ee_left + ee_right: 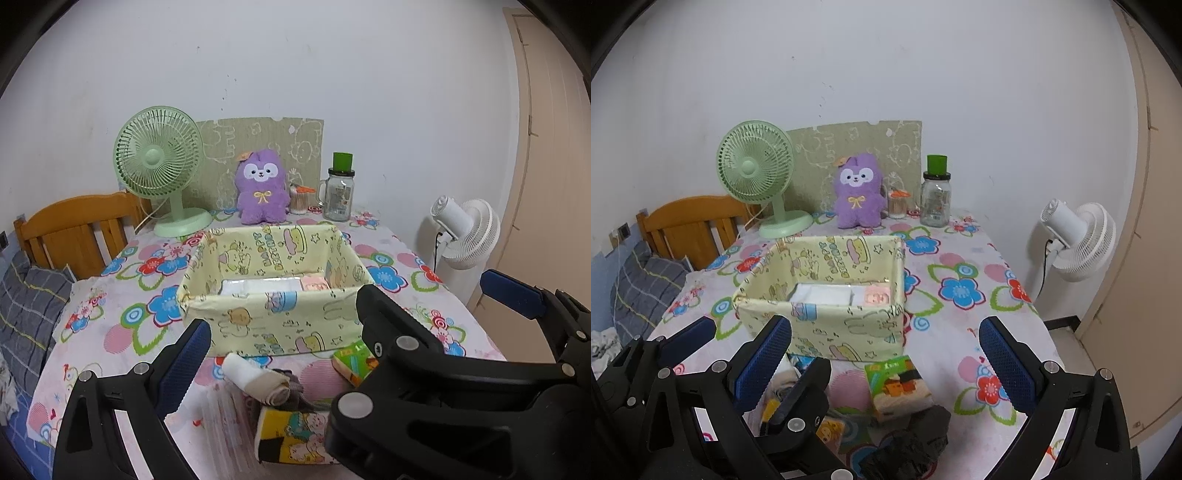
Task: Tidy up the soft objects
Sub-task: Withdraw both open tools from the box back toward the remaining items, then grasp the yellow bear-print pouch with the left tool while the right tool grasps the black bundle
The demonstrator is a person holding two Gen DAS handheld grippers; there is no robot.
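The rolled sock (258, 380) lies on the table (122, 354) just in front of the yellow bin (273, 317), between the wide-open fingers of the left gripper (280, 325), with its long side running left to right. The right gripper (886, 365) is wide open too and holds nothing, with a small box (897, 387) and a dark bundle (912, 443), maybe socks, under it. The bin's near wall stands in the way.

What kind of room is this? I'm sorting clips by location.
Most likely a bedroom: a wooden bed frame with checked bedding stands beside the table, a purple plush toy sits against the wall, and a door is at the right.
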